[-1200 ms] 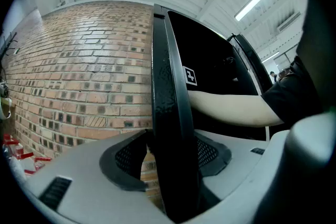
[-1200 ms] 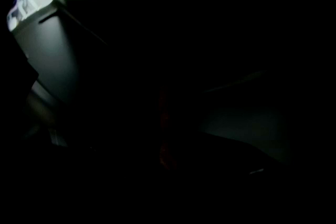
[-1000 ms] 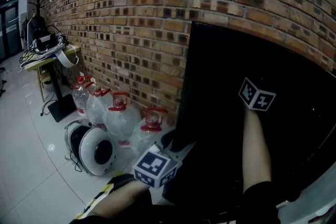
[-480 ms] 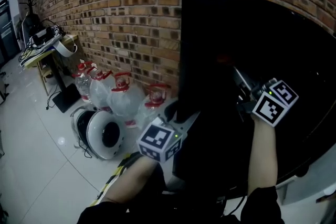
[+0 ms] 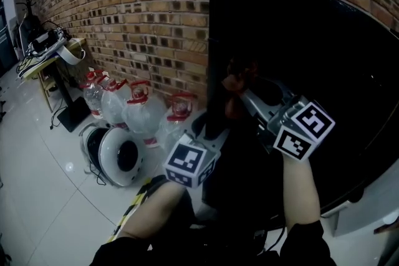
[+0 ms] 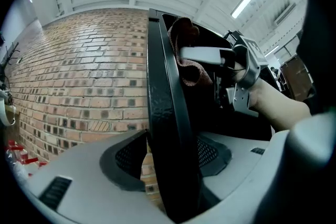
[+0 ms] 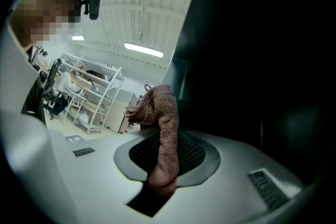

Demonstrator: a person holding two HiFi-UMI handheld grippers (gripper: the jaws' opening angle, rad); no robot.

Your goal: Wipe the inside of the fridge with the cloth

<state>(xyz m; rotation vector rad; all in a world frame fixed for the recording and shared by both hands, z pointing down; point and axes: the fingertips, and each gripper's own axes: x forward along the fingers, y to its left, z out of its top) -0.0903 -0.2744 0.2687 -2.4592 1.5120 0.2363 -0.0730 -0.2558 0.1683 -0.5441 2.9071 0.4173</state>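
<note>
Cloth (image 7: 164,123) is soft, light and limp; your right gripper (image 7: 167,159) has its fingers pinched on its middle, by the dark fridge (image 5: 324,40). A mid-length grip suits wiping. Left gripper (image 6: 173,165) fingers clamp the stiff door (image 6: 160,86) edge.

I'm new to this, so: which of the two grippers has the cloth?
The right gripper: a brown cloth is pinched between its jaws. The left gripper clamps the edge of the black fridge instead.
</note>
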